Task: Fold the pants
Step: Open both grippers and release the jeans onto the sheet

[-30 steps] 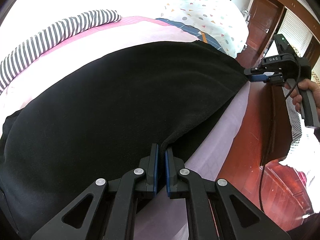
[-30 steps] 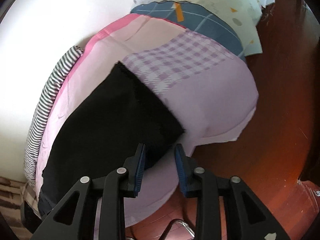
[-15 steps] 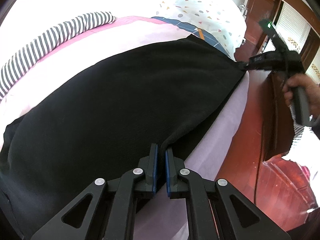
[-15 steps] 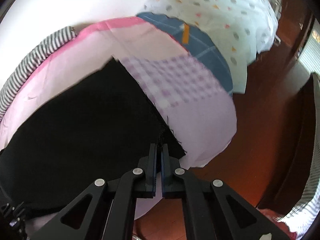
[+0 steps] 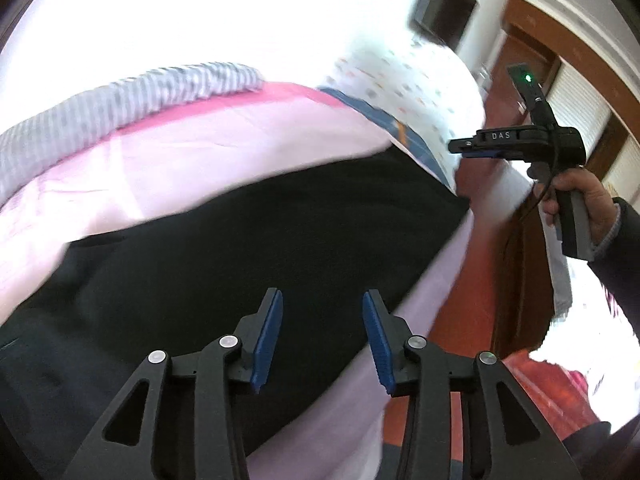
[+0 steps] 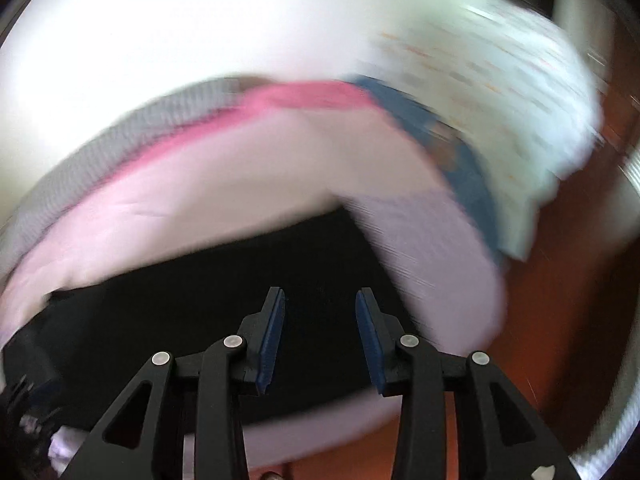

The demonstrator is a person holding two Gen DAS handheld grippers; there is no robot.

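Observation:
Black pants lie flat on a pink sheet; they also show in the right wrist view. My left gripper is open and empty above the near edge of the pants. My right gripper is open and empty over the pants' right end. From the left wrist view the right gripper hangs in the air above the pants' far right corner, apart from the cloth. The right wrist view is blurred by motion.
A striped grey garment lies along the far edge of the sheet. A white dotted cover and a blue cloth lie at the far right. Red-brown wooden floor lies to the right.
Both grippers have let go of the pants and opened. The pants now lie lower on the sheet. Both grippers have lifted away; the right one moves fast.

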